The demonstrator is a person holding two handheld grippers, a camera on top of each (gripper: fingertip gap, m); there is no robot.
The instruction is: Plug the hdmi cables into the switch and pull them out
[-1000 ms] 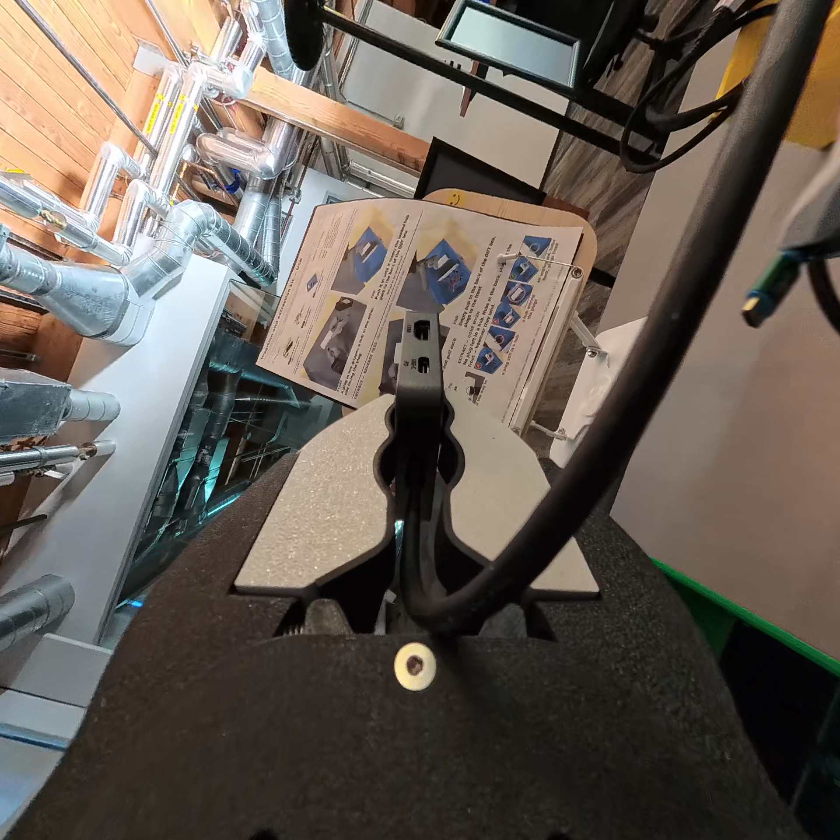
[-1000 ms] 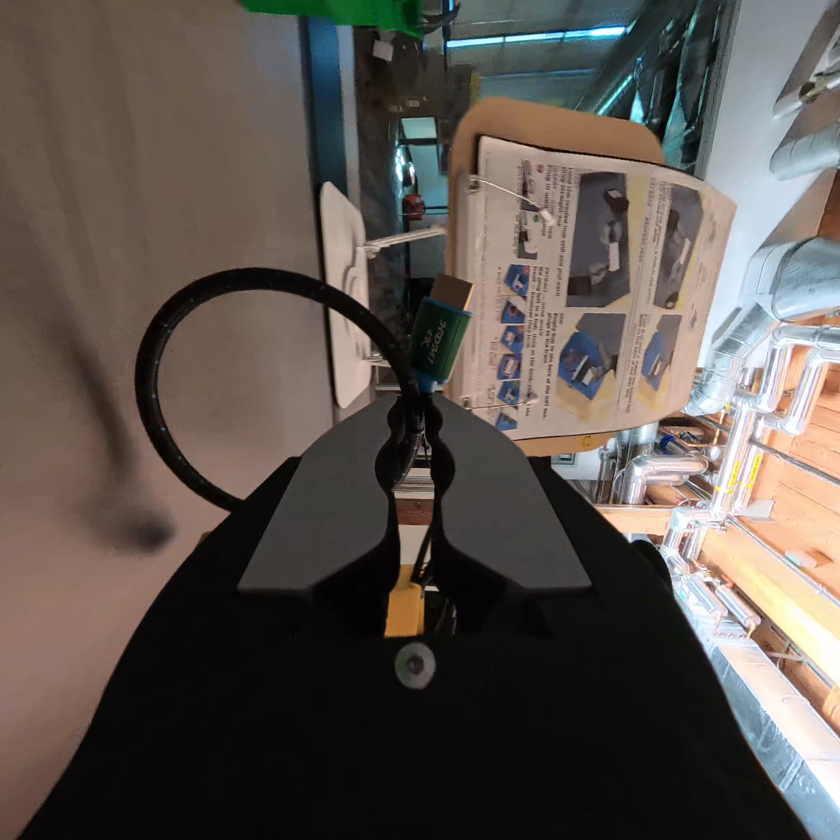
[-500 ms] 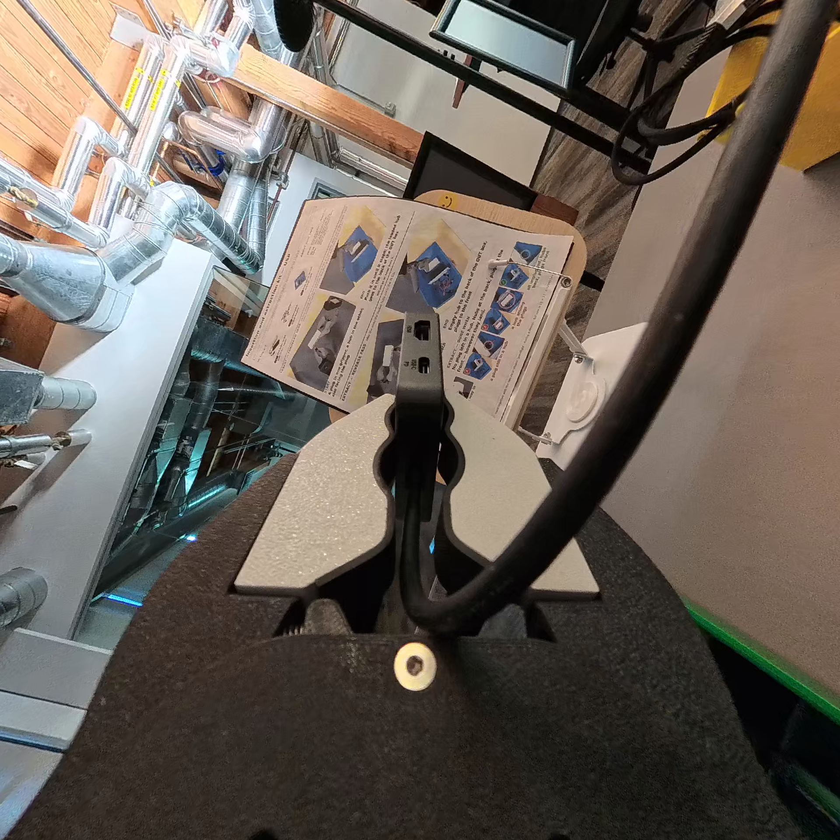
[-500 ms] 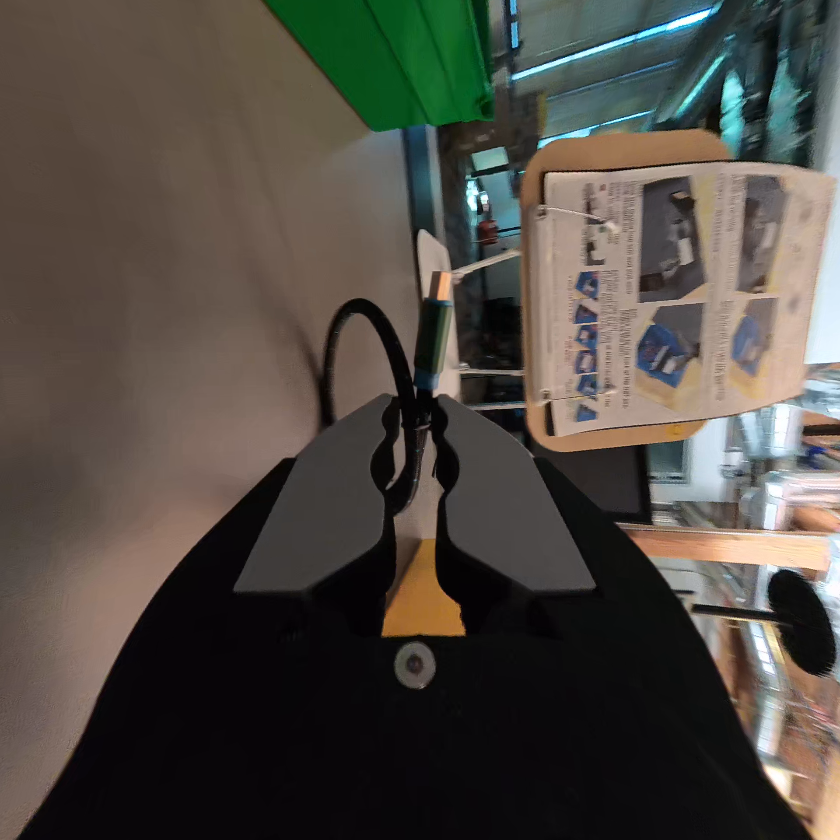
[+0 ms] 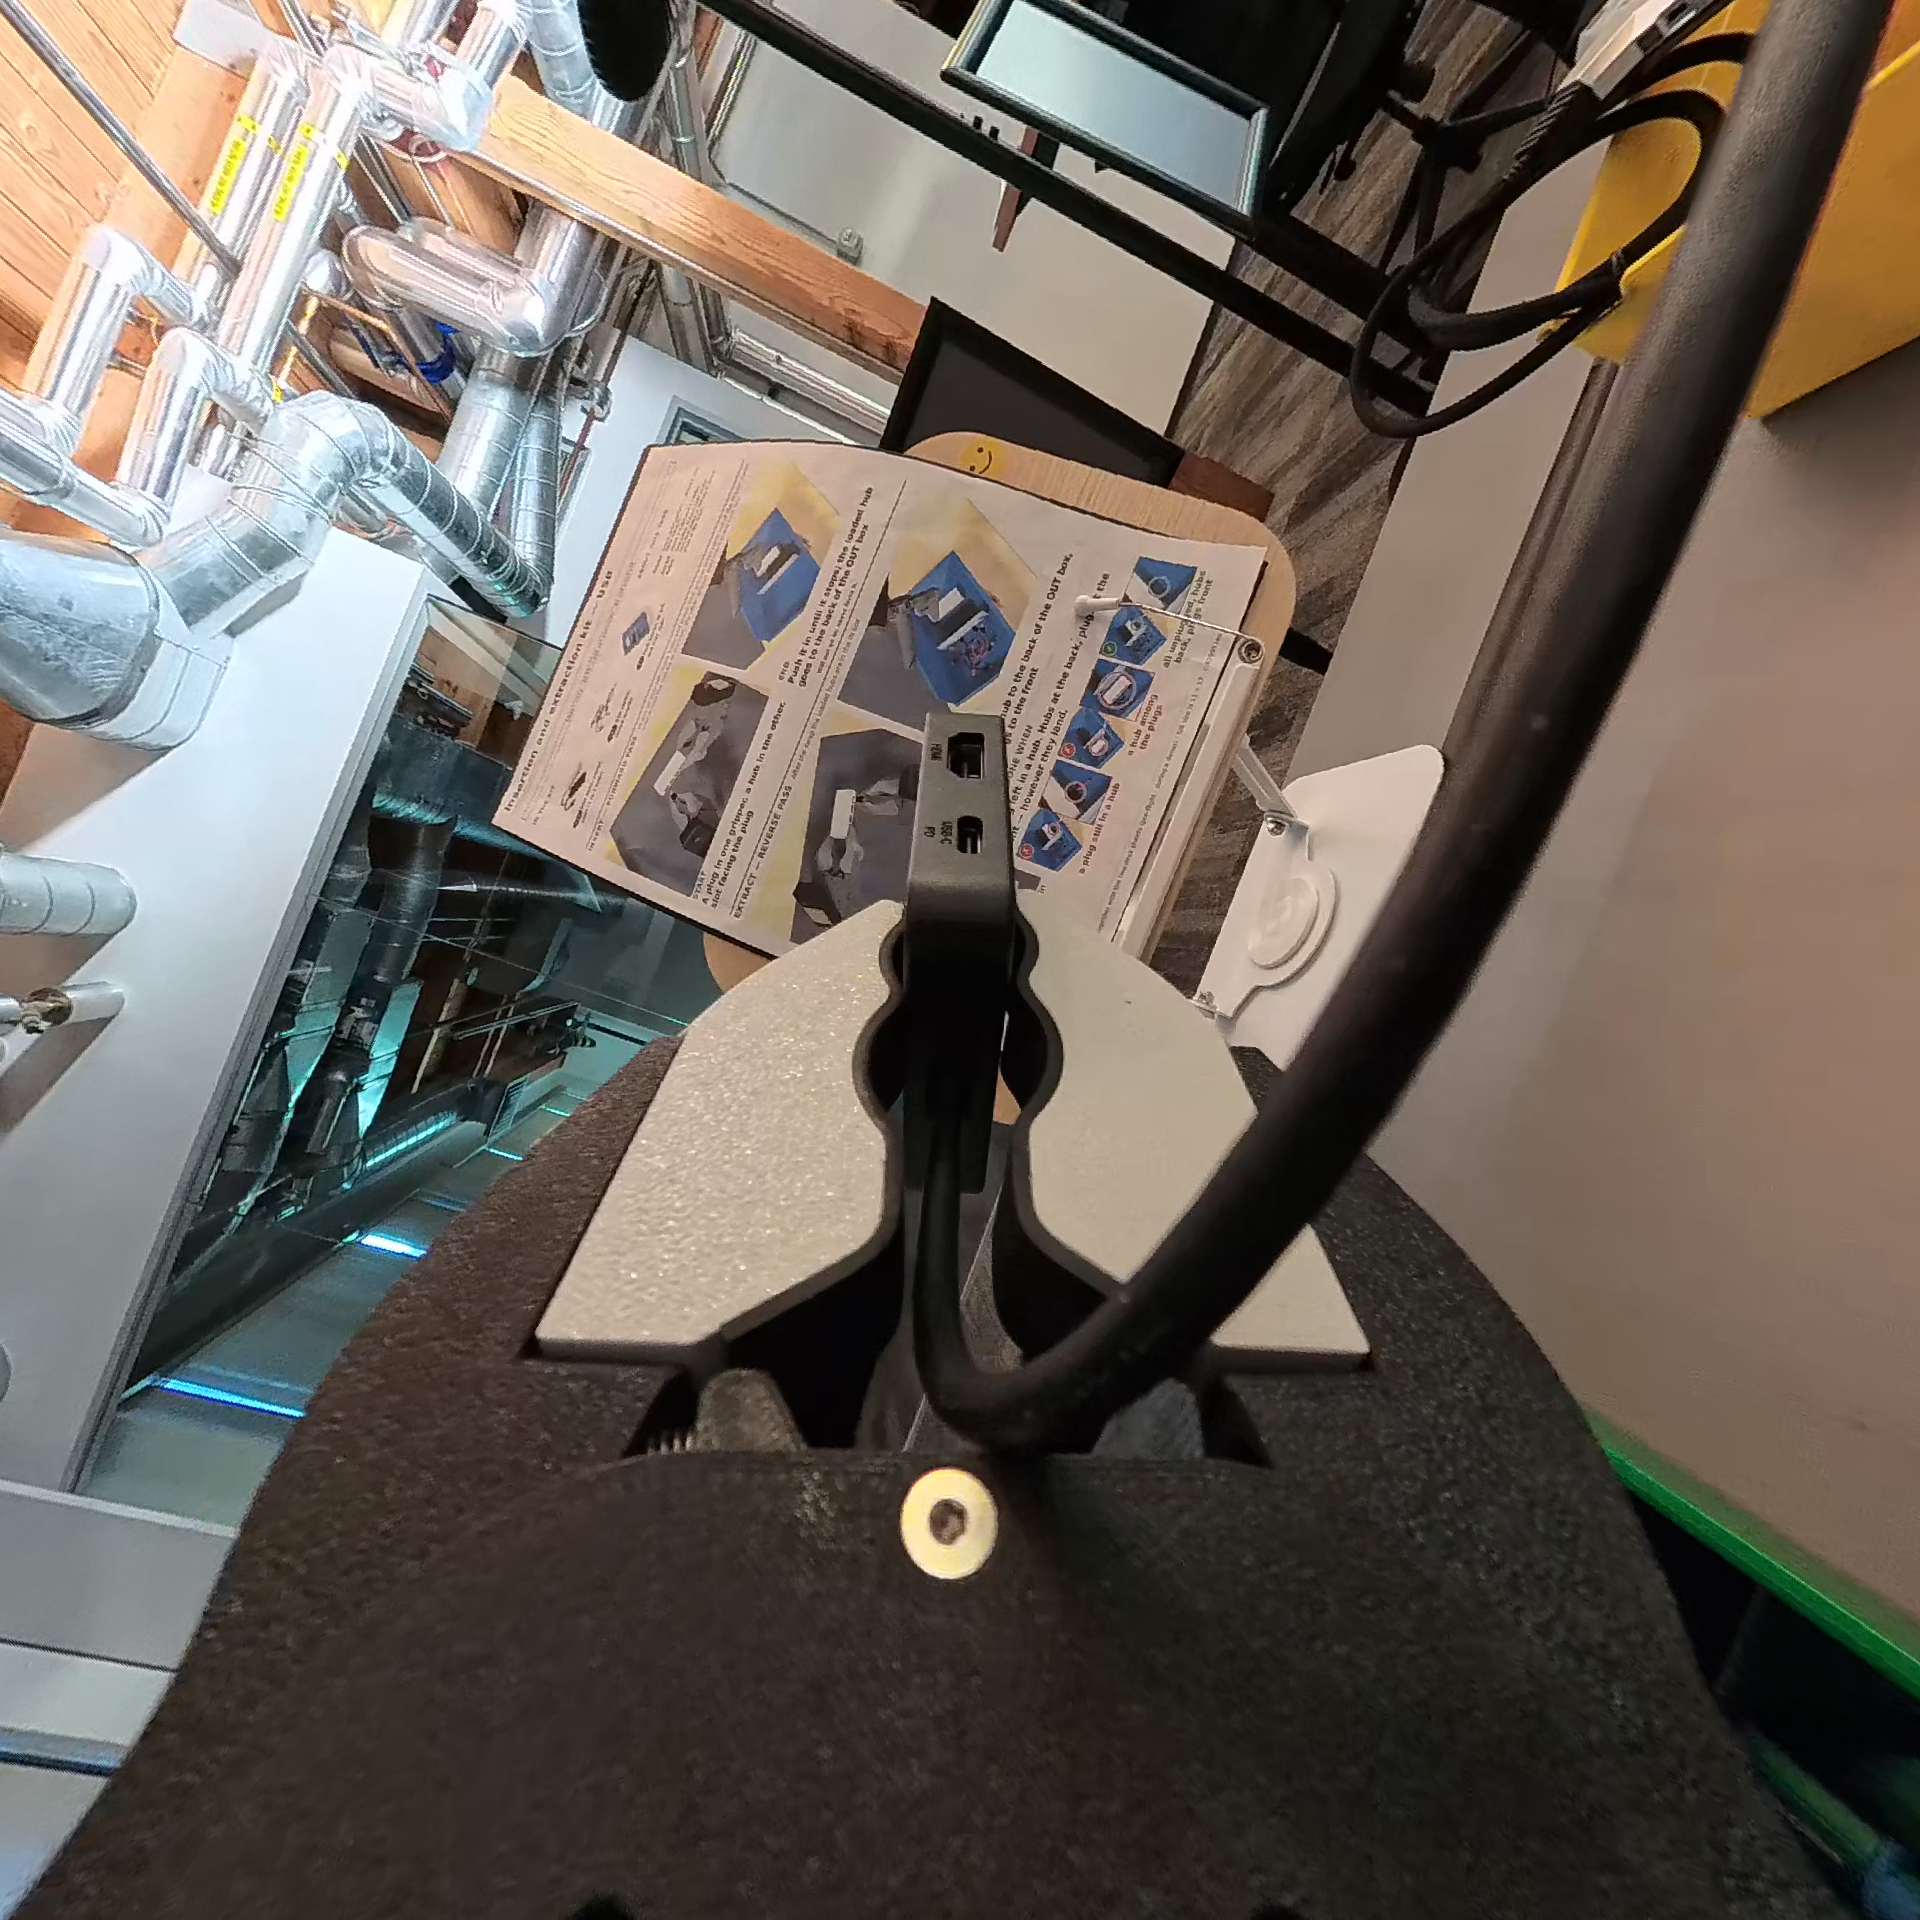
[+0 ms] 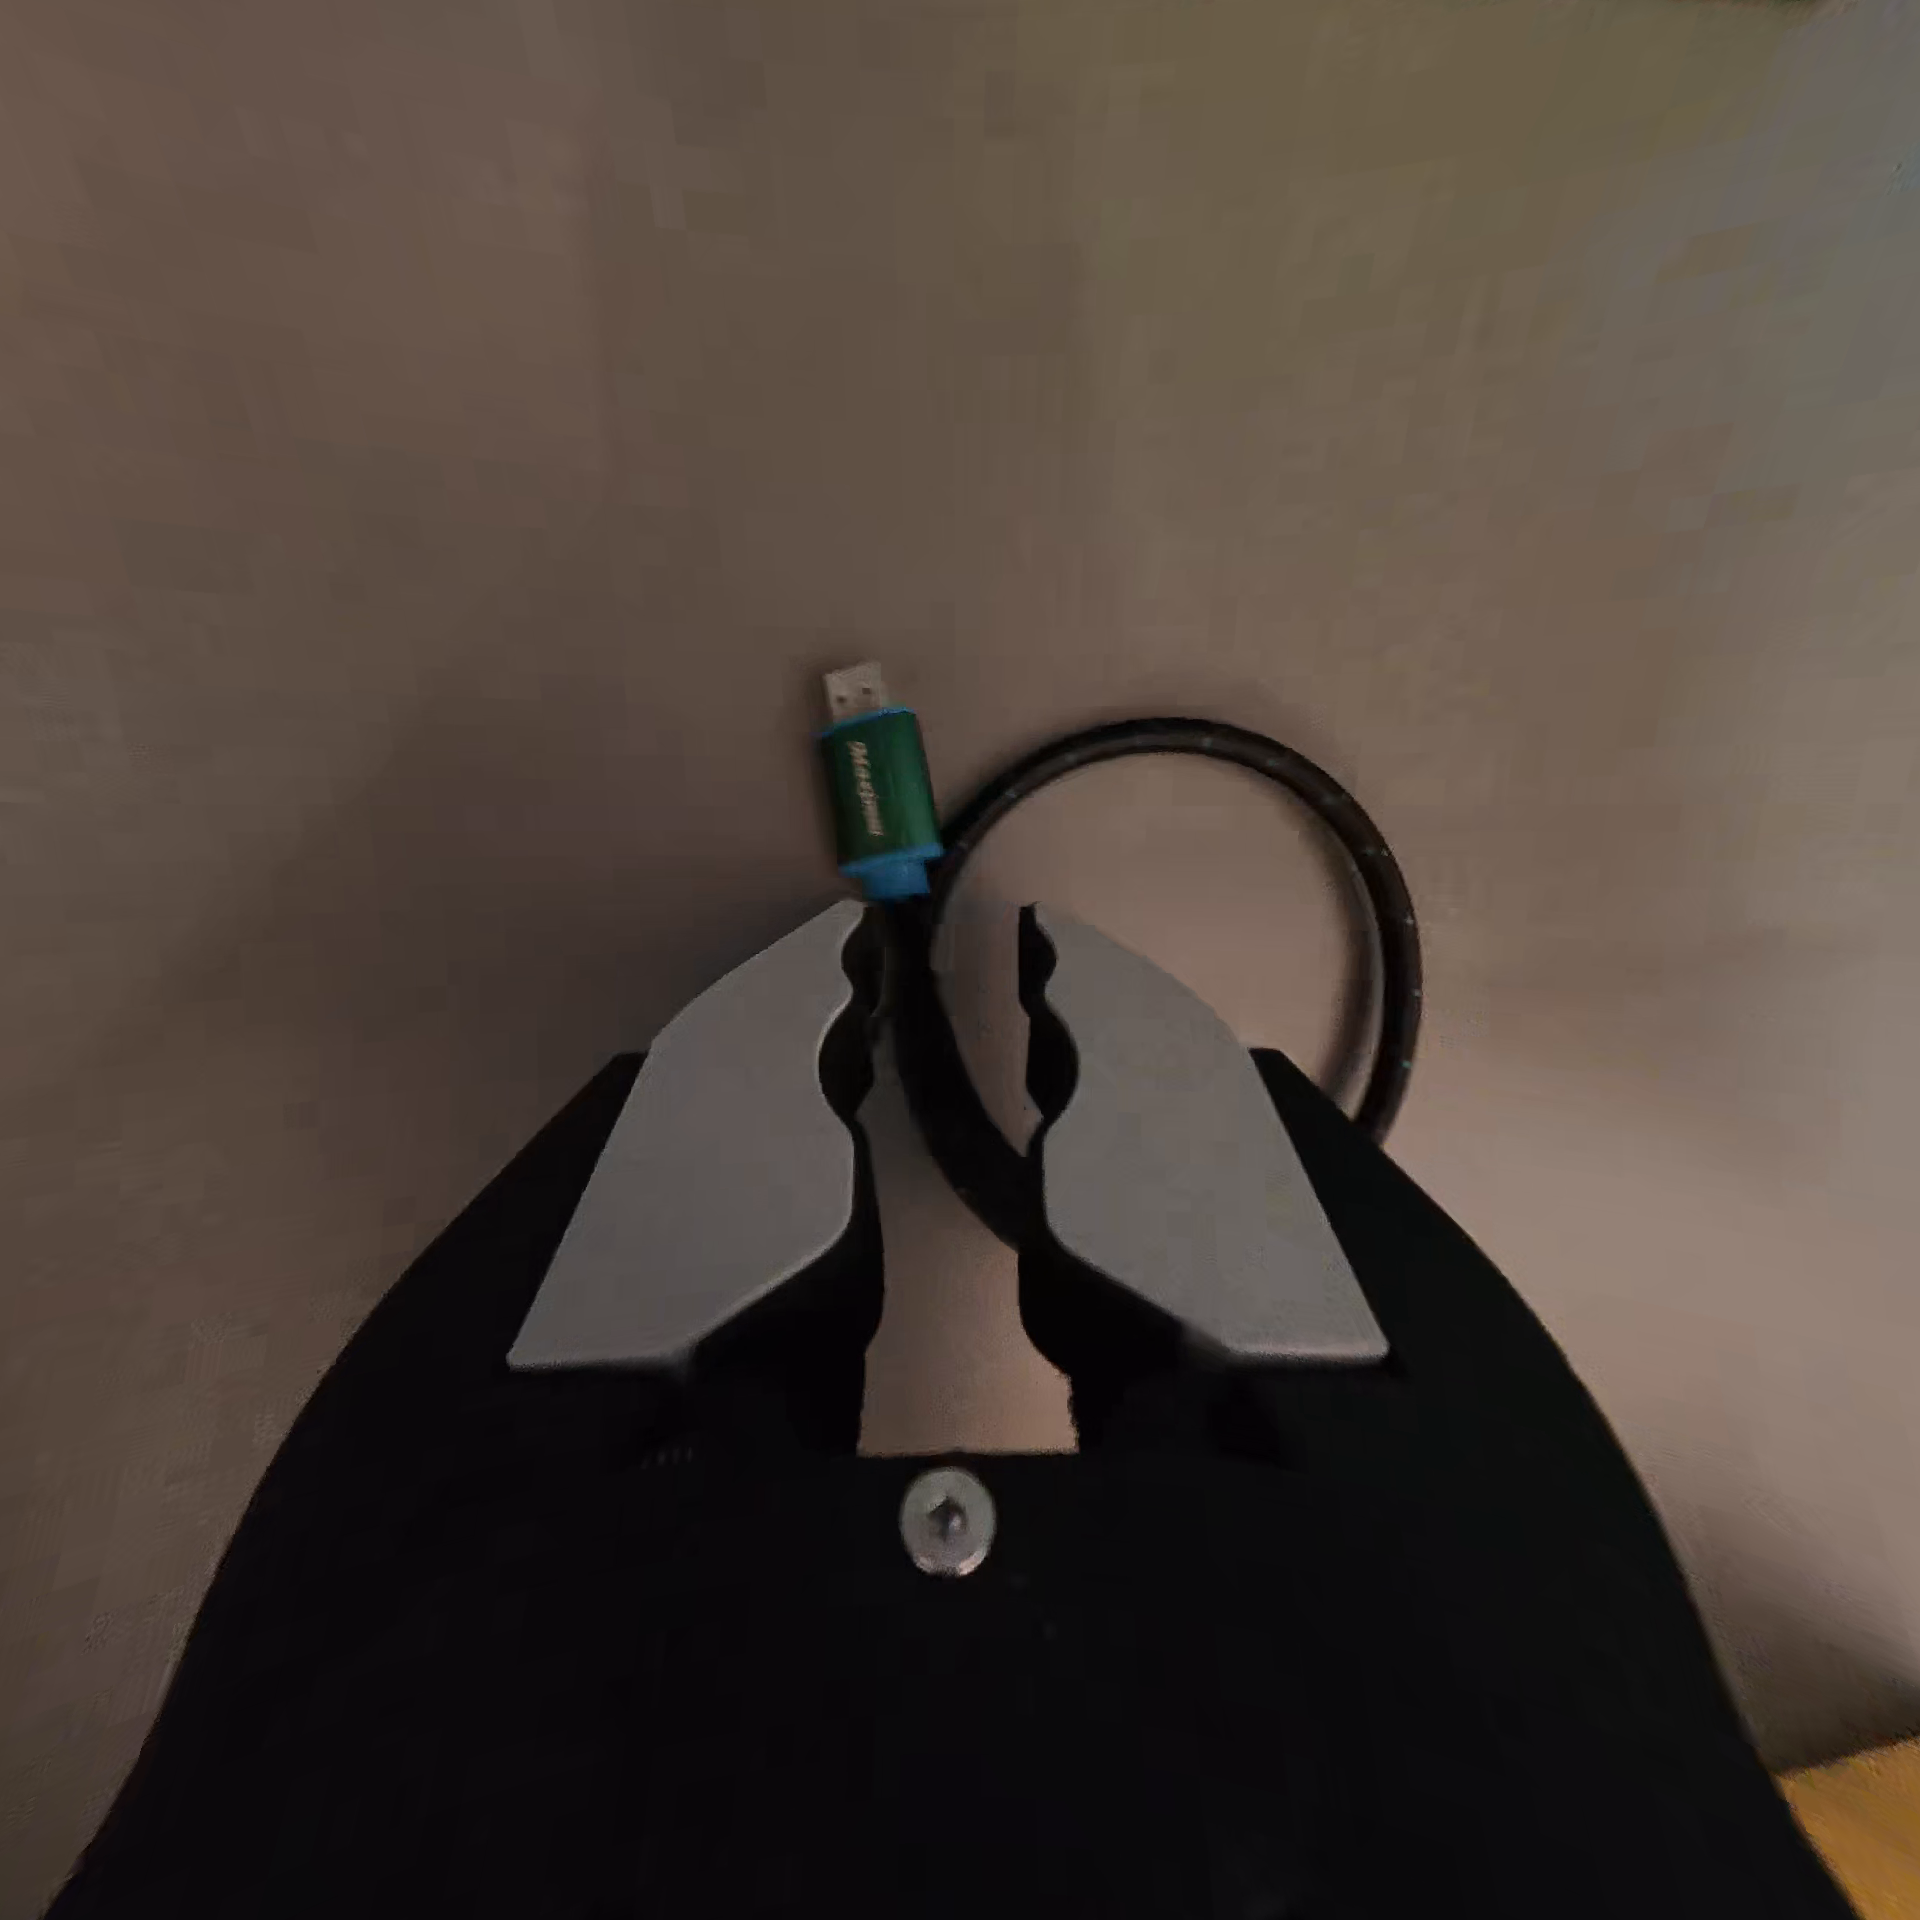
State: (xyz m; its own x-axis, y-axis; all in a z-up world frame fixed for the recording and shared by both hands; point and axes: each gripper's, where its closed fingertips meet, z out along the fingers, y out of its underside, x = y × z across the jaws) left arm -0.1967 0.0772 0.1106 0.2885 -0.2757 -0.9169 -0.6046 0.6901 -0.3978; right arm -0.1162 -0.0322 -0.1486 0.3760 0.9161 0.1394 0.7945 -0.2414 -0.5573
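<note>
My left gripper (image 5: 956,920) is shut on a black switch (image 5: 961,821), held up in the air with its two end ports facing away from me. The switch's thick black cable (image 5: 1455,883) curves out of the jaws and up to the right. My right gripper (image 6: 940,914) is open and points at the grey table (image 6: 416,520). A green and blue HDMI plug (image 6: 878,800) sits just beyond the left fingertip. Its braided black cable (image 6: 1382,894) runs loosely between the fingers and loops to the right. The jaws do not pinch it.
In the left wrist view, a printed instruction sheet (image 5: 831,675) on a wooden board stands behind the switch, on a white stand base (image 5: 1320,883). A yellow box (image 5: 1818,208) and a green table edge (image 5: 1766,1538) are on the right. Silver pipes (image 5: 312,468) are on the left. One gripper's finger ends stand about 30 centimetres off the other's.
My right gripper has swung from facing the instruction sheet to facing the table and has opened, letting go of the HDMI cable. My left gripper keeps hold of the switch and has barely shifted.
</note>
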